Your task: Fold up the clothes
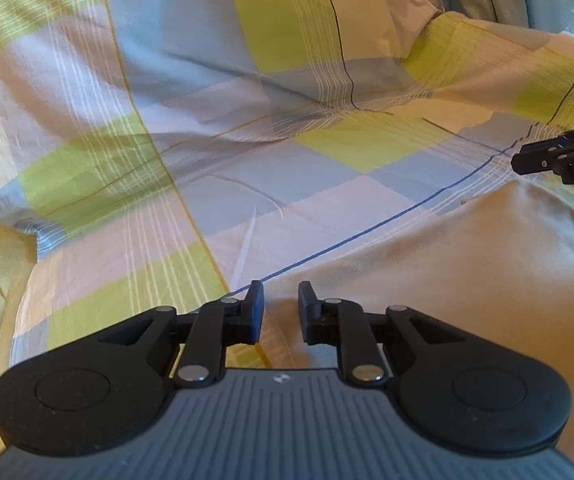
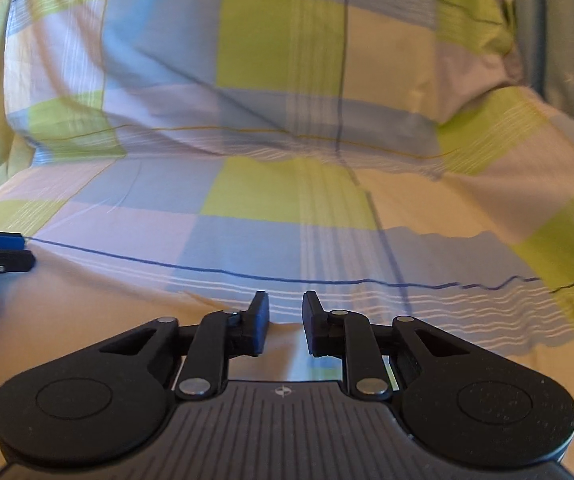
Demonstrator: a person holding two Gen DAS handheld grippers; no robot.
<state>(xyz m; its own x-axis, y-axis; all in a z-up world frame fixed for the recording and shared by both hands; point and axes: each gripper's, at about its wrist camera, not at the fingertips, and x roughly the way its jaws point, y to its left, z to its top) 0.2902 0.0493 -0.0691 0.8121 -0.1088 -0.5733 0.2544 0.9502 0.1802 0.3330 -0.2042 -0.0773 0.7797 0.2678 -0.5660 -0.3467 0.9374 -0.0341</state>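
Clothes, one pale peach garment (image 1: 427,264), lie spread on the checked bed (image 1: 287,168), no fold visible, while my left tool (image 1: 281,312) and right tool (image 2: 285,322) hover narrow, holding nothing.

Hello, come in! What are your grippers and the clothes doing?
Left gripper and right gripper slightly open, nothing held. Beige garment flat on checked bedsheet. Nothing blocking.

The checked bedspread (image 2: 287,200) lies flat and bare ahead of both grippers, open to pass over. Farther back a plump checked pillow (image 2: 227,60) rises as a wall. A pale garment (image 1: 447,260) covers the near bed, low and unobstructing.
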